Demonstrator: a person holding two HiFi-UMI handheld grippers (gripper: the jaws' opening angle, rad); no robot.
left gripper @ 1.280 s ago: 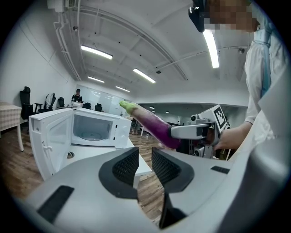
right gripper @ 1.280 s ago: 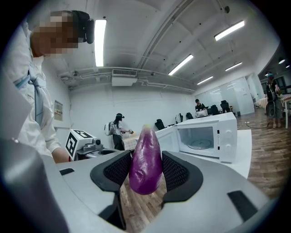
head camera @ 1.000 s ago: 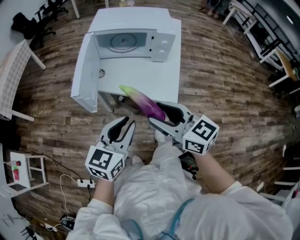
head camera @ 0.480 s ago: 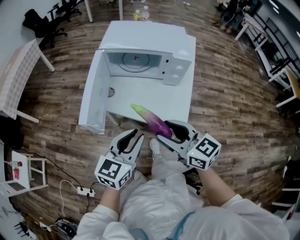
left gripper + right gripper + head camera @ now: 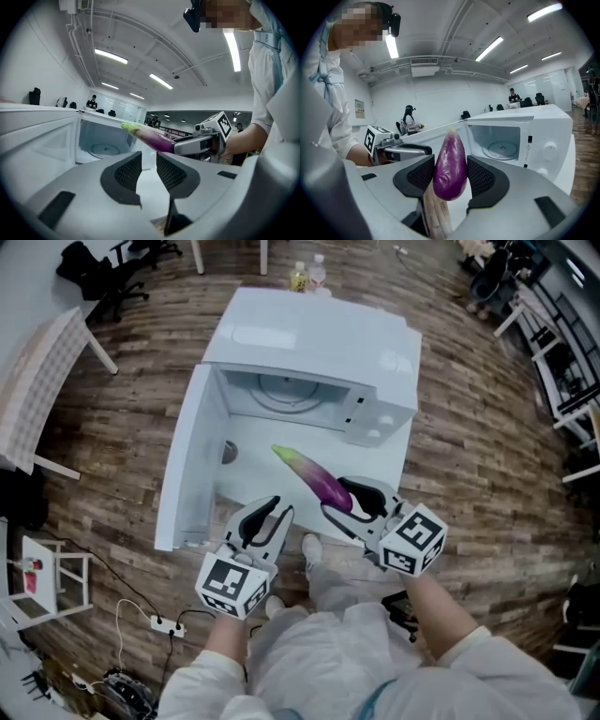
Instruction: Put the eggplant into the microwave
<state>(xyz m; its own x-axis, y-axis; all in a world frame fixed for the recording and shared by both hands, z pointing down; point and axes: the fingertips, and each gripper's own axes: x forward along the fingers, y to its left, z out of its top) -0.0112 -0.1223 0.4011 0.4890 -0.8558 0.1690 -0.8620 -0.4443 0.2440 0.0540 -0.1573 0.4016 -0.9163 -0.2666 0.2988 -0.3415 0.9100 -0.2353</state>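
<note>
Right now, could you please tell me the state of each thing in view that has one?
microwave: empty, turntable bare.
door: swung wide open.
eggplant: held in the air, tip towards the microwave, not yet inside.
right gripper: shut on the eggplant.
left gripper: open, empty.

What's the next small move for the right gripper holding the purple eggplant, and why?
Probably push the right gripper forward toward the white microwave's cavity. It is shut on the purple, green-tipped eggplant, which points at the opening but sits short of it; the door stands wide open.
</note>
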